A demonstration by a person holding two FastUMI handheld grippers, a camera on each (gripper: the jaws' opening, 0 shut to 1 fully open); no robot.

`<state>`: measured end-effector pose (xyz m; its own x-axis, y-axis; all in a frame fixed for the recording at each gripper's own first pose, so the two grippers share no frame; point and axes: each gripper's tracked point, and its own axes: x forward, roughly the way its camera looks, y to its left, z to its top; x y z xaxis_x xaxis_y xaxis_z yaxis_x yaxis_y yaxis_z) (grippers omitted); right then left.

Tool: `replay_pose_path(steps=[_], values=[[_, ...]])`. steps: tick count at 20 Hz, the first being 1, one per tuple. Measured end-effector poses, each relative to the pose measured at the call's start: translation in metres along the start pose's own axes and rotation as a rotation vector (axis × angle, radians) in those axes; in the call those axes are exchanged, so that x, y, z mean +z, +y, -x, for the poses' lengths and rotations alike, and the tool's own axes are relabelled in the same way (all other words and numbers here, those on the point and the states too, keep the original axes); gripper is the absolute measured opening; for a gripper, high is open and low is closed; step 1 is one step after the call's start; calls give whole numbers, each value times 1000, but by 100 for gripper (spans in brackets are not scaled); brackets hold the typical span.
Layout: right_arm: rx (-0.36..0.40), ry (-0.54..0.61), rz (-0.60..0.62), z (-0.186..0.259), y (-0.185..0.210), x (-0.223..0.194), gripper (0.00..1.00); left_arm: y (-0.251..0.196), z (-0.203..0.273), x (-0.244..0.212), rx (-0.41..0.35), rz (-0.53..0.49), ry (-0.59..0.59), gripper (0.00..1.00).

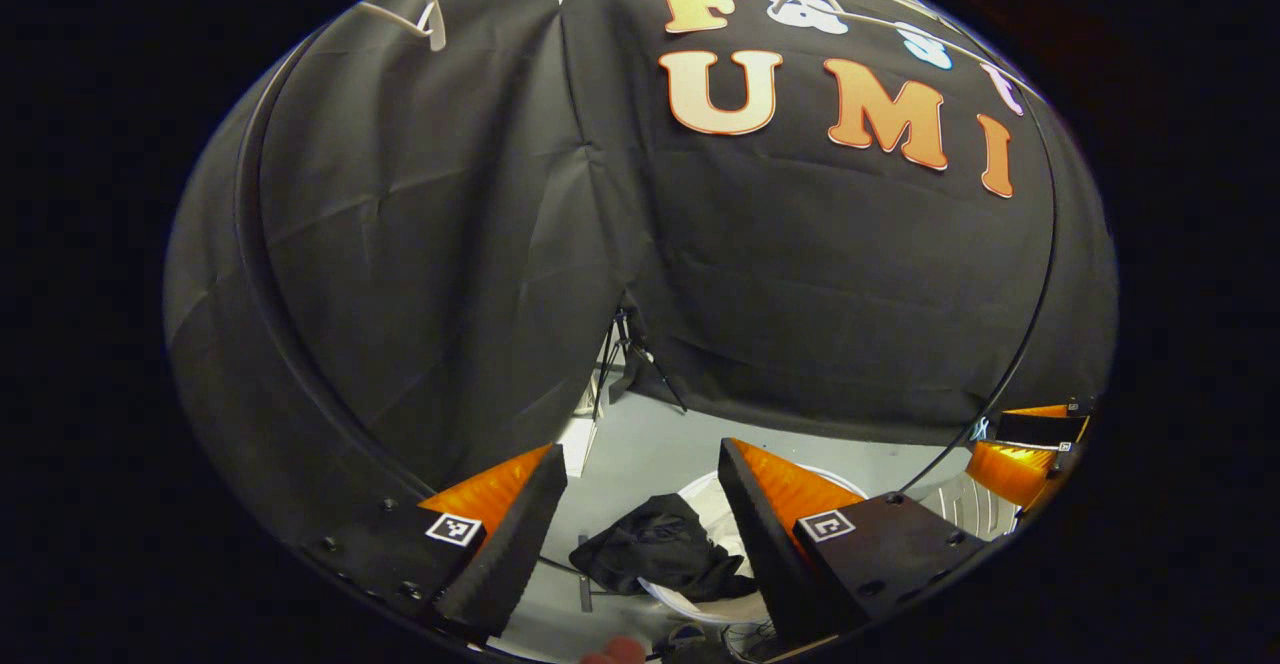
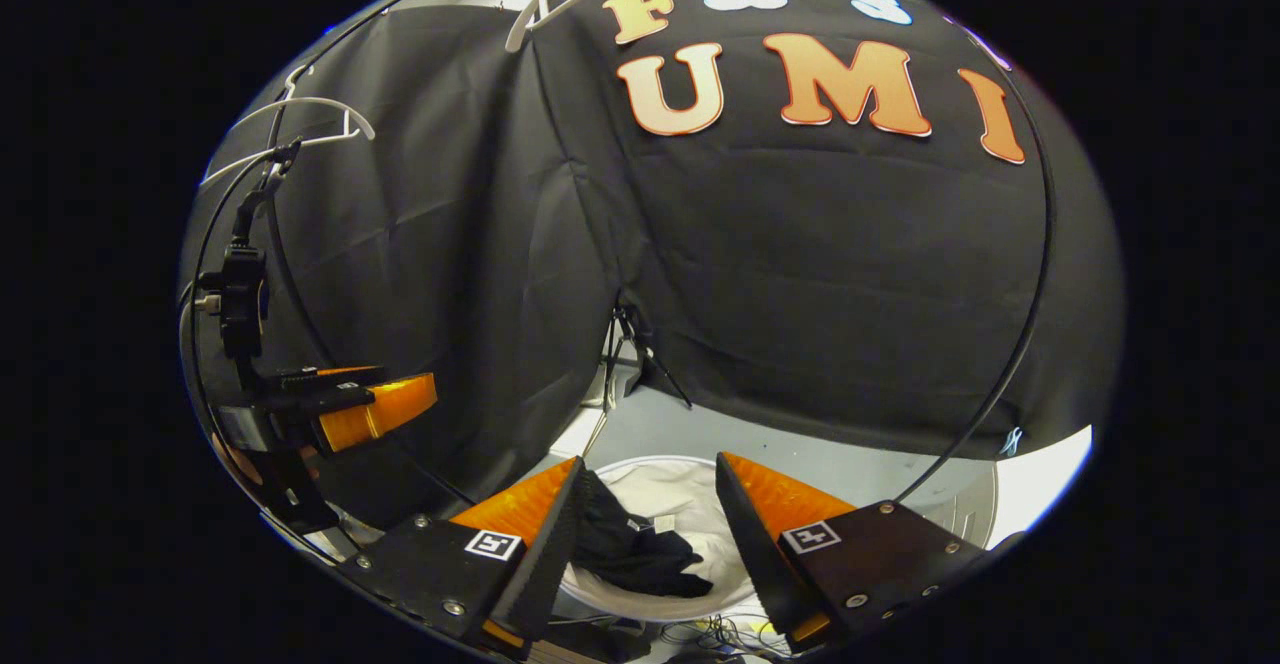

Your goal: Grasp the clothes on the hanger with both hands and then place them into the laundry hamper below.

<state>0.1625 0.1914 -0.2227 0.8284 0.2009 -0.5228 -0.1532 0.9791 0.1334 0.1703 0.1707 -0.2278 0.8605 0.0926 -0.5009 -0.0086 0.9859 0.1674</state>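
Observation:
A black garment (image 1: pixel 662 547) lies crumpled over the rim of the white laundry hamper (image 1: pixel 700 612) below; in the right gripper view the garment (image 2: pixel 630 549) rests inside the hamper (image 2: pixel 690 499) on white lining. My left gripper (image 1: pixel 640 524) is open above the hamper with nothing between its fingers. Open and holding nothing, my right gripper (image 2: pixel 645 529) hovers over the hamper too. Bare white hangers (image 2: pixel 300 134) hang on the rail at upper left. The left gripper (image 2: pixel 370 409) appears at the left of the right gripper view, and the right gripper (image 1: pixel 1025 454) at the far right of the left gripper view.
Black cloth walls stand close behind. A tripod leg (image 1: pixel 630 364) stands at the gap in the cloth on the grey floor (image 1: pixel 660 444). A thin black cable (image 2: pixel 1030 294) arcs down the right side. Cables (image 2: pixel 720 632) lie on the floor near the hamper.

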Motion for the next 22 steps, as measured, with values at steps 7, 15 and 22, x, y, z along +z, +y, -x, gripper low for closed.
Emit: replay_pose_path(steps=[7, 15, 22], values=[[-44, -240, 63, 36, -5, 96, 84, -24, 29, 82, -38, 4, -203, 99], [-82, -487, 85, 99, -15, 185, 86, -53, 79, 159, -75, 17, -408, 98], [-138, -574, 56, 137, -41, 212, 87, -89, 94, 188, -150, 41, -476, 98]])
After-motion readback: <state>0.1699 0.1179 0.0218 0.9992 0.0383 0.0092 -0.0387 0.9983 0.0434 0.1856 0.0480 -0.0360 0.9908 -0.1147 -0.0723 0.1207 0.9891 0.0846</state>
